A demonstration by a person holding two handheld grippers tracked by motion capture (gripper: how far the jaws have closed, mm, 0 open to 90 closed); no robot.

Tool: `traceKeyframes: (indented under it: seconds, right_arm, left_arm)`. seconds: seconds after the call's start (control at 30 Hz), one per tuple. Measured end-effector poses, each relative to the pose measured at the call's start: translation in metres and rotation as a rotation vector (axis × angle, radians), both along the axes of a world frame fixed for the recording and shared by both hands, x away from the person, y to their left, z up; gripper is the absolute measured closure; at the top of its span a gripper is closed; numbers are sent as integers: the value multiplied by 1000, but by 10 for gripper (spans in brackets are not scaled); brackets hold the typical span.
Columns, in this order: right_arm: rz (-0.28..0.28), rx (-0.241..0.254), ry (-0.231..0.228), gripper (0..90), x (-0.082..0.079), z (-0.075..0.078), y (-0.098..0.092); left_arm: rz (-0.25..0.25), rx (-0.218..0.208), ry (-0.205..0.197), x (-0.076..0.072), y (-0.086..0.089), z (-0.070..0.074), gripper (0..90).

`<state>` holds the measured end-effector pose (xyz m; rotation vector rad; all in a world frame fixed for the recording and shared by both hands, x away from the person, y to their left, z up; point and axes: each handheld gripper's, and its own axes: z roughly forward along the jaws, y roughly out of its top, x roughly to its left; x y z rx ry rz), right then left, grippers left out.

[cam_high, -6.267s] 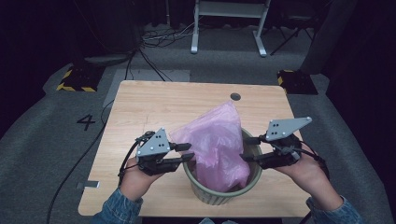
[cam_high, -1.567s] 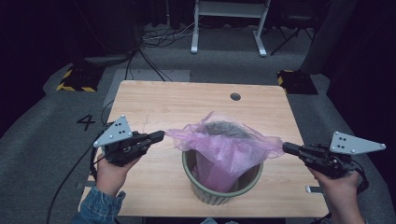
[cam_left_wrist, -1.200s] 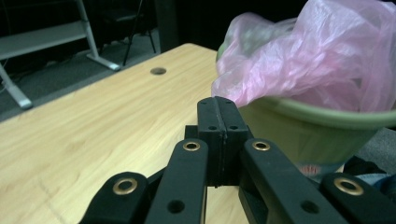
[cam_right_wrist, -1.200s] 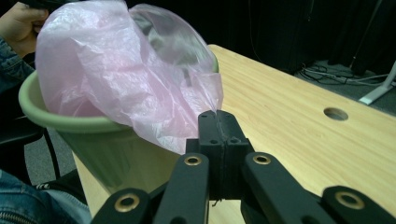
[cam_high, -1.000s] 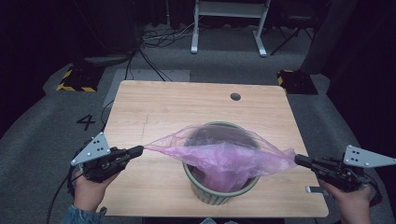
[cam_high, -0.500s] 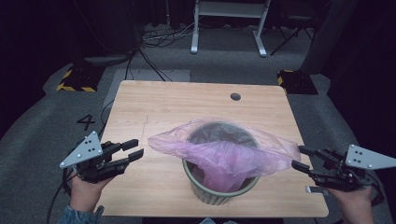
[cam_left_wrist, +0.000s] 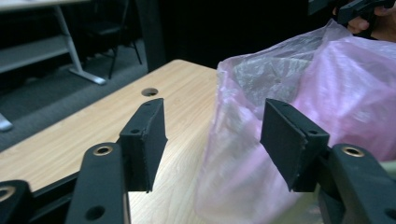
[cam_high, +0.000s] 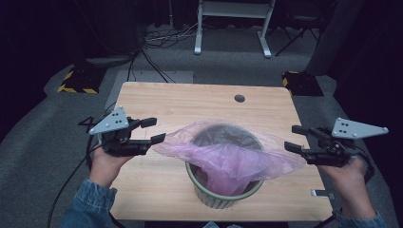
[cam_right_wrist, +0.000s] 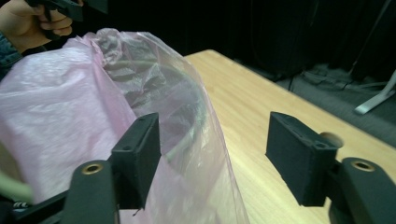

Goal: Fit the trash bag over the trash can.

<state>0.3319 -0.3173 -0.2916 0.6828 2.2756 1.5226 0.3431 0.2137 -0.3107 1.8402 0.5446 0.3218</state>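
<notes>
The pink bag (cam_high: 228, 159) sits in the bin (cam_high: 223, 192) at 6 o'clock on the surface (cam_high: 190, 102). Both tongs, left (cam_high: 154, 130) and right (cam_high: 292, 138), have just opened wide, holding nothing. Next, tuck the bag's edge down around the rim, gently

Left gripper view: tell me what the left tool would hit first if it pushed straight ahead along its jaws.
Probably the thin pink plastic bag draped over the round green bin. It lies just beyond the open left tool, toward its right jaw. Depth is unclear; slightly left, only the wooden table lies ahead.
</notes>
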Motion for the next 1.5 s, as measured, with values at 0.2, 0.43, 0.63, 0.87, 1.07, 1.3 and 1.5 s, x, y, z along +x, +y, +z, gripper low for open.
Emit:
traceKeyframes:
  seconds: [0.2, 0.43, 0.63, 0.87, 1.07, 1.3, 1.5]
  right_arm:
    - [36, -17, 71, 310, 18, -9, 13]
    - [76, -8, 136, 400, 26, -32, 20]
    - [117, -20, 185, 822, 24, -38, 23]
    - [65, -68, 97, 899, 22, -25, 24]
    - [-29, -107, 28, 899, 37, -24, 23]
    - [-75, -159, 40, 899, 57, -41, 28]
    - [-91, -193, 73, 900, 67, -61, 32]
  left_arm:
    - [-46, 25, 56, 19, -12, -15, 371]
    - [-102, 48, 141, 25, -22, -31, 703]
    - [-83, 74, 60, 13, -35, -40, 897]
    - [-33, 77, 33, 16, -32, -31, 898]
    - [43, 70, 36, 30, -21, -27, 899]
    - [73, 135, 112, 49, -22, -43, 898]
    - [60, 163, 183, 55, -25, -62, 898]
